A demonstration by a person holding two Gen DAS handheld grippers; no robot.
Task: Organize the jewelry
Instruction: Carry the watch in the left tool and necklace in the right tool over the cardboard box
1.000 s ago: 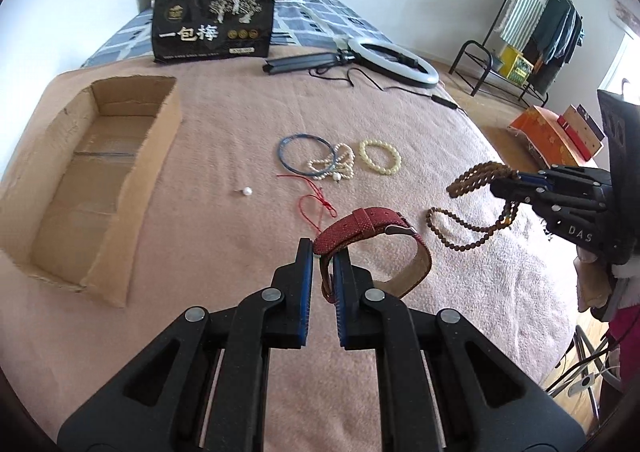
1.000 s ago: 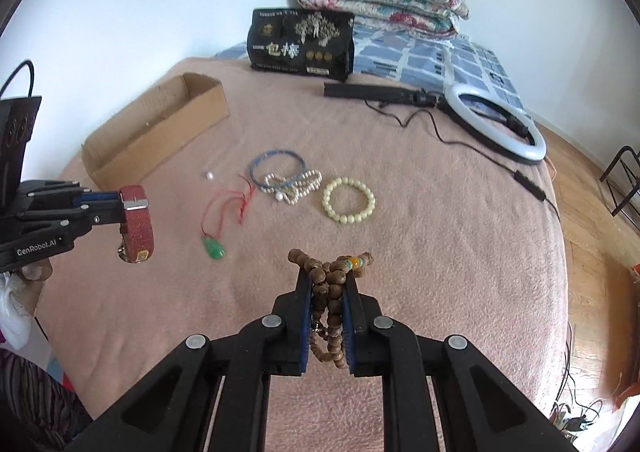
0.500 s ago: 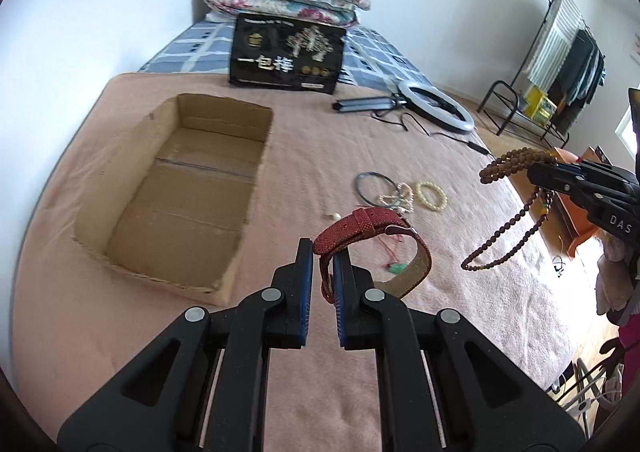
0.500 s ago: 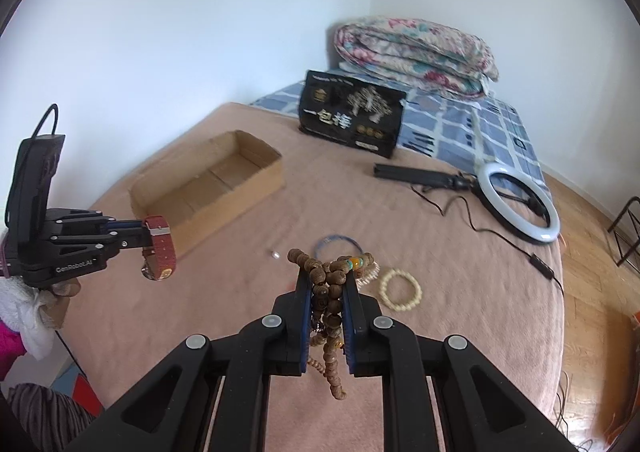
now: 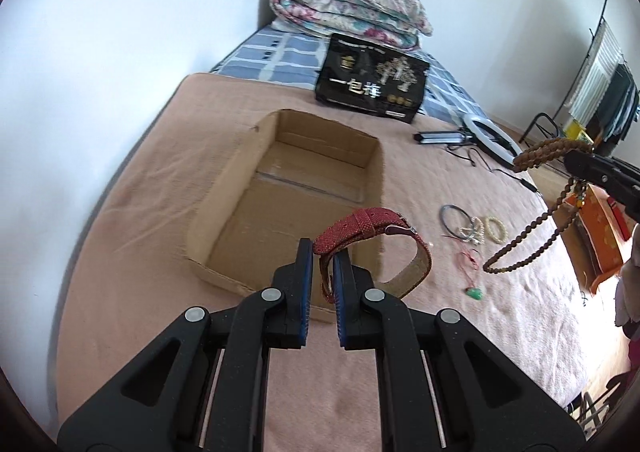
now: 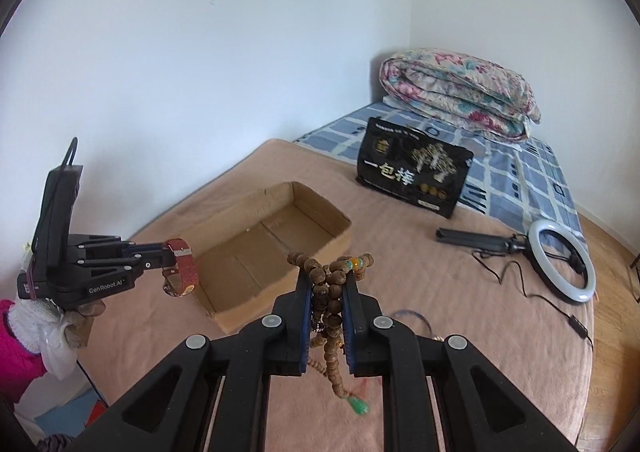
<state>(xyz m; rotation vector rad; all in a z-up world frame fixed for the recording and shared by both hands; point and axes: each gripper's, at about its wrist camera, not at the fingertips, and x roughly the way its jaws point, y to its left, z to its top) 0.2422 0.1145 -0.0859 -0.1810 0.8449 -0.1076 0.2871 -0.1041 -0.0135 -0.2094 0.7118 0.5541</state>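
We were in the carrying step, with the left gripper (image 5: 319, 252) clamped nearly shut on the red woven watch strap (image 5: 372, 230) just at the near wall of the open brown cardboard box (image 5: 236, 171), and the right gripper (image 6: 327, 288) pinched almost closed on the long string of brown wooden prayer beads (image 6: 329, 280), whose loop hung free in the air well to the right of the box. The pale bead bracelets (image 5: 486, 230), the thin blue bangle (image 5: 452, 213) and the red cord with its green pendant (image 5: 474, 292) lay on the pink blanket (image 5: 160, 191) to the right of the box. We judged that the next move called for bringing each load over the box's bare floor, lowering it and only then spreading the jaws, taking care that the dangling beads cleared the wall.
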